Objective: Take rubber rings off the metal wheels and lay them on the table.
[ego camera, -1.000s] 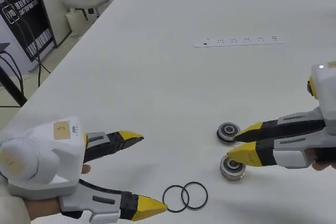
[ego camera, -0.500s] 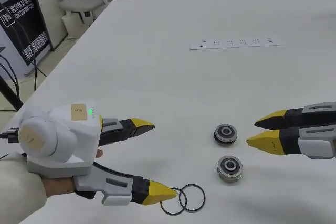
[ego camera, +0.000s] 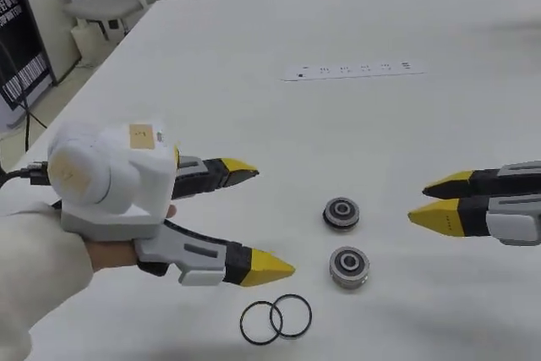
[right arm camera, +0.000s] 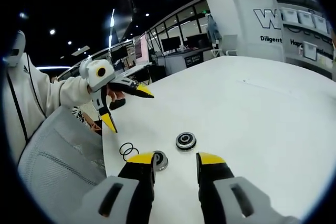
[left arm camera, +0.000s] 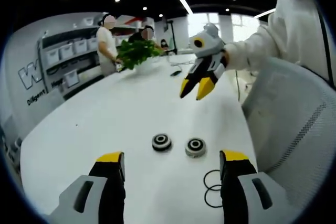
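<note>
At the lower left of the head view, the left tool (ego camera: 272,221) hangs above the white bench (ego camera: 254,90) with its jaws spread wide and nothing between them. At the right edge, the right tool (ego camera: 420,202) points toward the frame's centre, its jaws only narrowly parted and empty. Between the two tools, low in the middle, two metal wheels (ego camera: 341,214) lie flat on the bench, near each other but apart. Just below them, at the bottom edge, two black rubber rings (ego camera: 281,321) lie flat and overlapping, near the left tool's lower yellow tip. A white power strip (ego camera: 353,69) lies higher in the frame.
</note>
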The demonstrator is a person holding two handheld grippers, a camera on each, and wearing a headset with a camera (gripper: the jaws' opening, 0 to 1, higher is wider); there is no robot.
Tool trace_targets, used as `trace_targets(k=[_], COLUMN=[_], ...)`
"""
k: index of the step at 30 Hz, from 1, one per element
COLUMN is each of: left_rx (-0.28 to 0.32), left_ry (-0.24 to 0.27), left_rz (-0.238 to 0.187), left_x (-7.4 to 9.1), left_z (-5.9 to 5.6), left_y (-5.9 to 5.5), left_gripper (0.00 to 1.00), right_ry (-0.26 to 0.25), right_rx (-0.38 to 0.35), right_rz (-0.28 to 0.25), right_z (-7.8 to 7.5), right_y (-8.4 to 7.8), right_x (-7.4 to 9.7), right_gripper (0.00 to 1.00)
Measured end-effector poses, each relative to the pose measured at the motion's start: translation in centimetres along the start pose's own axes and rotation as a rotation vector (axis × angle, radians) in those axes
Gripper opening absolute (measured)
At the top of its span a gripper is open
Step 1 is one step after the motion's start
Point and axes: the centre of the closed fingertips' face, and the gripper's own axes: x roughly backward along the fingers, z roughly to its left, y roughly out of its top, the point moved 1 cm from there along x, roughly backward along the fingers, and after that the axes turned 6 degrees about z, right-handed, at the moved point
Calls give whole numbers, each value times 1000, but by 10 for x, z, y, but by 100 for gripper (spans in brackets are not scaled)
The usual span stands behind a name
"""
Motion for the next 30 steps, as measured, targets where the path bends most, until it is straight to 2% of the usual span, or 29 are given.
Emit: trace_targets(k=[6, 10, 13, 16, 20, 24, 30], left_rx=[-7, -9, -7, -10, -36, -16, -12], left_ry=[-3, -11, -10, -20, -19, -26, -19], left_rz=[-2, -8, -39, -44, -41, -39, 3], left_x=[-10, -18, -27, -36, -48, -58, -78], left_z=[15, 21, 25, 26, 30, 35, 39], left_y=[11, 17, 25, 28, 30, 30, 20], left_gripper=[64, 60, 58, 55, 49, 44, 32], right_ry=[1, 11, 23, 36, 47, 49, 55], right_rx=[-10, -14, -17, -20, -29, -33, -22], right_rz=[4, 7, 19, 32, 45, 54, 72], right_z=[-1, -2, -4, -6, -10, -15, -18], right_y=[-2, -2, -4, -6, -8, -11, -14], right_x=[-7, -15, -25, -34, -43, -52, -68], right_gripper=[28, 27, 27, 27, 27, 27, 26])
